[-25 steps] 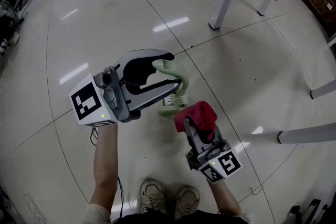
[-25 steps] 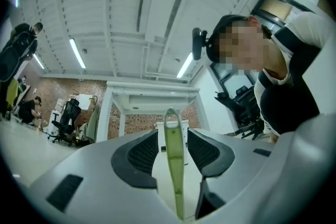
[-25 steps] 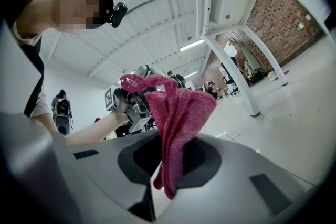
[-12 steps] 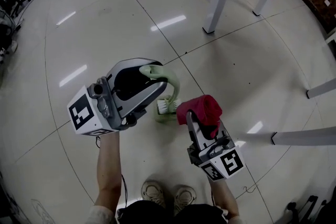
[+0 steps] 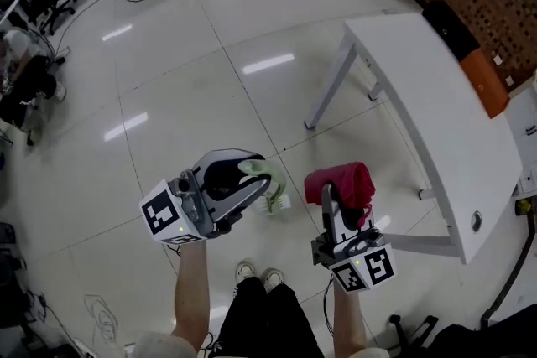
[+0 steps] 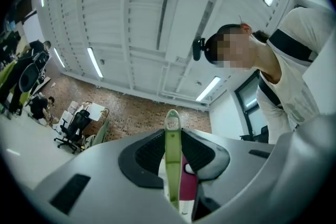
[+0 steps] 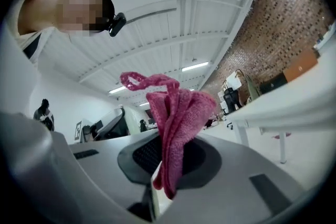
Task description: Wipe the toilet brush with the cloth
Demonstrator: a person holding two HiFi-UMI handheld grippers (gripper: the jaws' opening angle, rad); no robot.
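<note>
High over the floor (image 5: 168, 96), the left tongs (image 5: 254, 177) are clamping shut on the green brush (image 5: 274, 197) by its handle. The right tongs (image 5: 337, 204) are pinching the red cloth (image 5: 342, 180) just beside it. Compared with a second ago, both are riding much higher, and the tabletop (image 5: 436, 96) is showing from above.

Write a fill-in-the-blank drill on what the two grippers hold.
1. The left gripper is shut on the brush, which is ____ in colour.
2. The right gripper is shut on a ____.
3. The table beside the person is ____.
Missing: green; cloth; white.
</note>
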